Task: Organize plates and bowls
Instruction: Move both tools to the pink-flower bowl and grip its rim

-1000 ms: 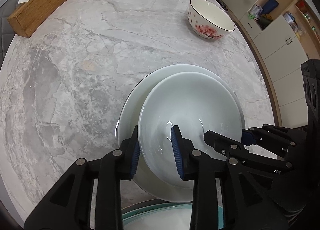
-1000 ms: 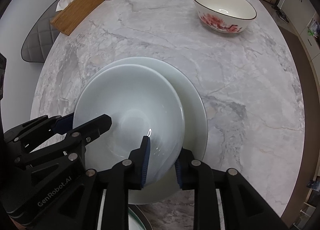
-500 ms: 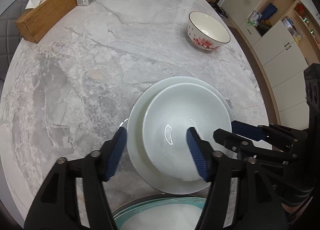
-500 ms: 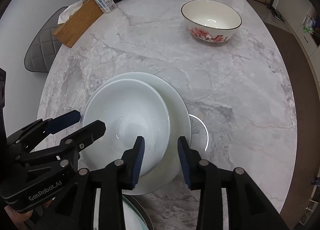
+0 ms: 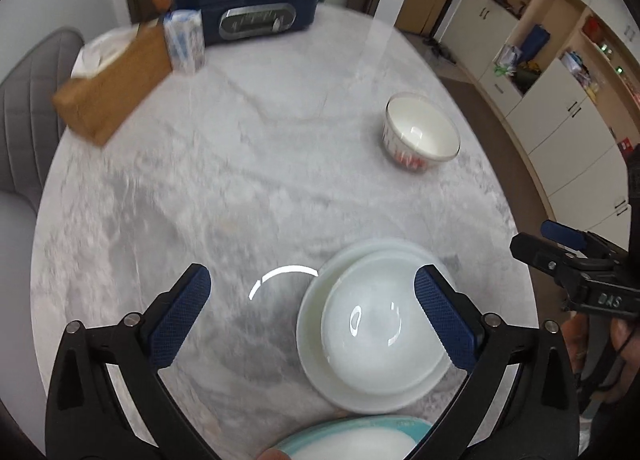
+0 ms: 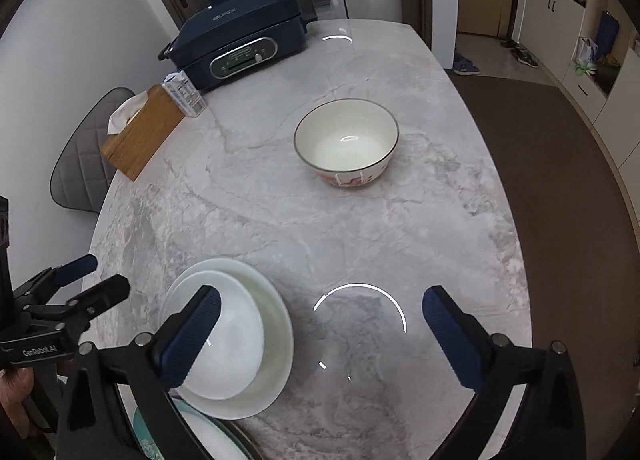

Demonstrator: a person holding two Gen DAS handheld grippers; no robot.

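A white bowl (image 5: 376, 336) (image 6: 228, 340) rests in a white plate (image 5: 312, 344) (image 6: 278, 324) near the front of the marble table (image 5: 240, 180). My left gripper (image 5: 312, 280) hangs above the bowl's left side; its jaws are opening wide and grip nothing. My right gripper (image 6: 323, 296) is likewise opening, over bare marble just right of the plate, with nothing between its pads. A flowered bowl (image 5: 420, 136) (image 6: 346, 140) stands alone further back. A teal-rimmed plate (image 5: 352, 440) (image 6: 192, 432) peeks in at the near edge.
At the back left stand a wooden tissue box (image 5: 116, 88) (image 6: 144, 132), a small carton (image 5: 184, 40) (image 6: 184, 94) and a dark blue cooker (image 5: 256, 0) (image 6: 240, 40). A grey chair (image 6: 88, 152) sits left of the table. Cabinets (image 5: 560, 108) and a brown mat (image 6: 560, 200) lie to the right.
Both grippers let go of the white bowl's rim, spread wide and rose away from it. The bowl stays in the plate. More of the table's far end has come into view.
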